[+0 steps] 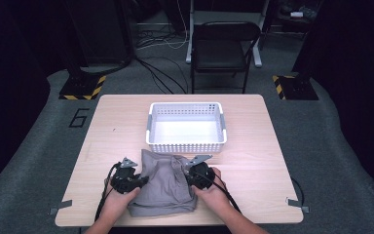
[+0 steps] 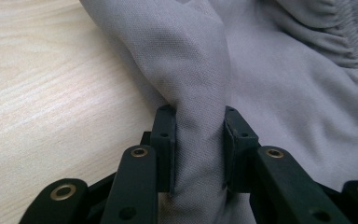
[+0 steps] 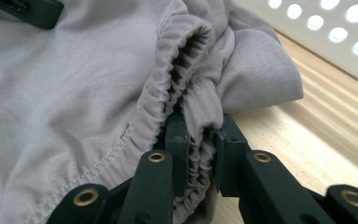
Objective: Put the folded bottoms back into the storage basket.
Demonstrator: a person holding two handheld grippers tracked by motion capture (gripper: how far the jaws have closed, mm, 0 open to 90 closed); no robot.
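A grey garment (image 1: 163,187) with an elastic waistband lies folded on the wooden table (image 1: 253,161) near its front edge. My left gripper (image 1: 143,181) is at the garment's left side, shut on a fold of the grey cloth (image 2: 200,140). On the right side, my right gripper (image 1: 189,176) is shut on the gathered waistband (image 3: 200,140). A tip of the left gripper (image 3: 25,9) shows at the top left of the right gripper view.
A white perforated basket (image 1: 186,127) stands empty just behind the garment, its wall (image 3: 326,32) close to my right gripper. Beyond the table stands a black chair (image 1: 224,48), with cables on the floor.
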